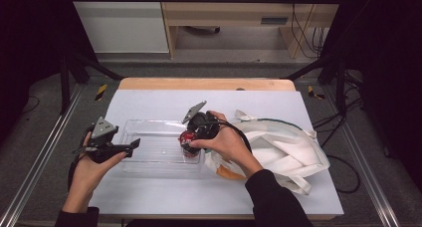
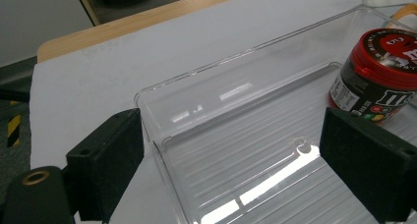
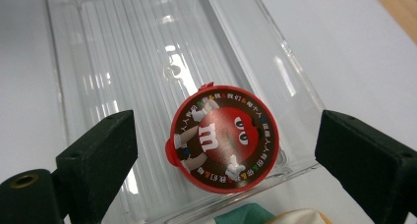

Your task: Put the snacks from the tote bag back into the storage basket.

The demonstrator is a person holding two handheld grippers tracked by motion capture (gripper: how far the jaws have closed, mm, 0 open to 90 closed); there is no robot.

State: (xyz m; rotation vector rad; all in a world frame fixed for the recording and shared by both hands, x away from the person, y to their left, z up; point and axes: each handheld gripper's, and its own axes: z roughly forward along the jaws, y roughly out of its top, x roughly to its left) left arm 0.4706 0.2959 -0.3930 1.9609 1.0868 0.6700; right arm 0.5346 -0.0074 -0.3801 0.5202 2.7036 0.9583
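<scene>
Evidently the right gripper (image 3: pixel 223 150) has let go — its jaws stand wide apart, clear of the red-lidded candy tub (image 3: pixel 224 142) upright between and beneath them in the clear tray (image 2: pixel 206 116), whose near corner sits between the left gripper's (image 2: pixel 246 165) spread jaws.

One candy tub (image 3: pixel 224 142), one clear plastic tray (image 1: pixel 149 160), one white cloth bag (image 1: pixel 278 147), two claws.

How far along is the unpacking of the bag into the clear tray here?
Done: the candy tub stands upright in the clear tray, at the end nearest the bag. In hand: nothing; the right gripper is open above the tub, clear of it. The left gripper is open at the tray's other end. Left: anything inside the bag, unseen.
</scene>
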